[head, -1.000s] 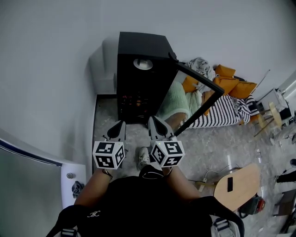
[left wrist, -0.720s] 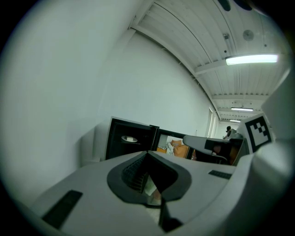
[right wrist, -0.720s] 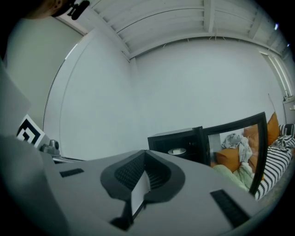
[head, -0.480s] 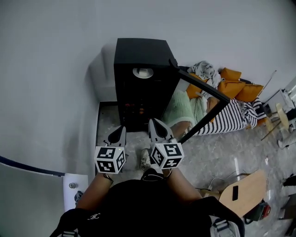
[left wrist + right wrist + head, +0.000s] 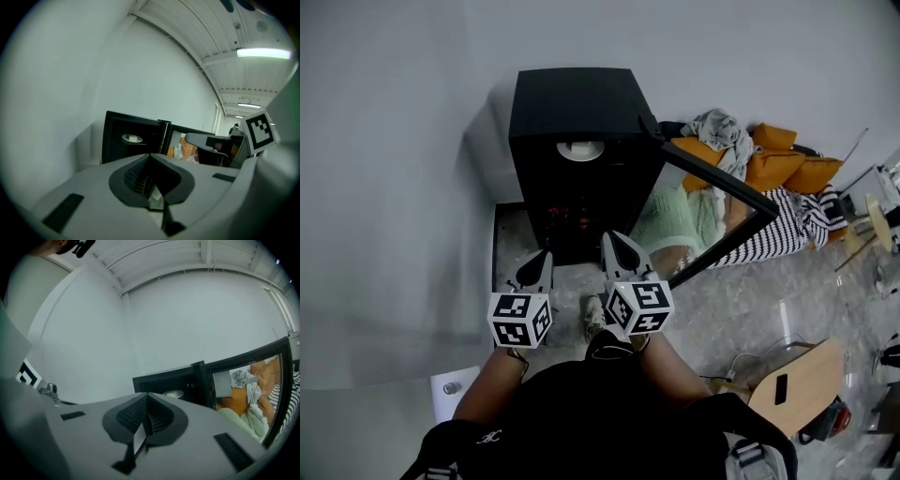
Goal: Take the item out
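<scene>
While the grey left gripper (image 5: 542,259) and right gripper (image 5: 617,246) are both shut on nothing, the one white round dish (image 5: 580,148) lies flat on the upper shelf inside the single black cabinet (image 5: 572,94), straight ahead and between the two; its one glass door (image 5: 698,211) stands open rightward, and the right gripper looks marginally nearer

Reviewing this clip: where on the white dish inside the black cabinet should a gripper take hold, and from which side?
Take the white dish by its near rim, coming in level through the open front of the black cabinet. It looks shallow and wide and lies flat on a shelf, so probably only the rim fits between jaws. Walls close the other sides, and the door is swung out to the right.
</scene>
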`<state>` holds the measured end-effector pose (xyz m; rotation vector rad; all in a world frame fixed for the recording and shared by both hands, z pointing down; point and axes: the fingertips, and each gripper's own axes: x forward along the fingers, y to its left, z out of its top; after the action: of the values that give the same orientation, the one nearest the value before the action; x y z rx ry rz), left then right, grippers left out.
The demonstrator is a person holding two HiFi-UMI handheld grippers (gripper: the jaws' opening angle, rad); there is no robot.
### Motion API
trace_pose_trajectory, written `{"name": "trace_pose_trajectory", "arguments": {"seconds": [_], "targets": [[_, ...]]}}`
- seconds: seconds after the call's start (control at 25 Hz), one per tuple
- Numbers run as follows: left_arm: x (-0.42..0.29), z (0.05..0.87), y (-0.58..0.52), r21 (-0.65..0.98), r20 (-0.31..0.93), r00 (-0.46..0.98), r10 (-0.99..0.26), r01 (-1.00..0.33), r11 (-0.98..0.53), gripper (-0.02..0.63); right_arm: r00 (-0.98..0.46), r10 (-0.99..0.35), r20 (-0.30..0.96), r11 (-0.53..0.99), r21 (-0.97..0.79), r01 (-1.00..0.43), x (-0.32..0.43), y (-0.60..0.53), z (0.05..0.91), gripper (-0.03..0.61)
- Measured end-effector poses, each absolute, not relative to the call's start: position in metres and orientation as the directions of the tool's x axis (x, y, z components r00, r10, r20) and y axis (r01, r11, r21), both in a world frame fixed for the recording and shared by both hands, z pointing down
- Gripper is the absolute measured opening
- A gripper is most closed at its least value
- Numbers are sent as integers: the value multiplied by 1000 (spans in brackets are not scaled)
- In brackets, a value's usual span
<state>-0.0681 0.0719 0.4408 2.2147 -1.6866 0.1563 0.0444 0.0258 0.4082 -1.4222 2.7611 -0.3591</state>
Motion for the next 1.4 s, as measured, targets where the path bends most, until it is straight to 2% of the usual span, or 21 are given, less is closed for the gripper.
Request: {"name": "trace_pose_trajectory", "arguments": {"seconds": [0.6,0.96,1.4], "targets": [[-76,441,-35,231,334,282,-900,-950,-212,9,-592,-790,159,563,-193,-804,31,-86,420,8],[-70,450,-99,232,362,258,-896,-956,-181,9,-588,-768,254,568,-153,-809,39,-157,461,8],[-68,455,-141,220,394,203,-896,-968,-123,9,-613,-748,252,602,-128,-788,23,-214,474,8]]}}
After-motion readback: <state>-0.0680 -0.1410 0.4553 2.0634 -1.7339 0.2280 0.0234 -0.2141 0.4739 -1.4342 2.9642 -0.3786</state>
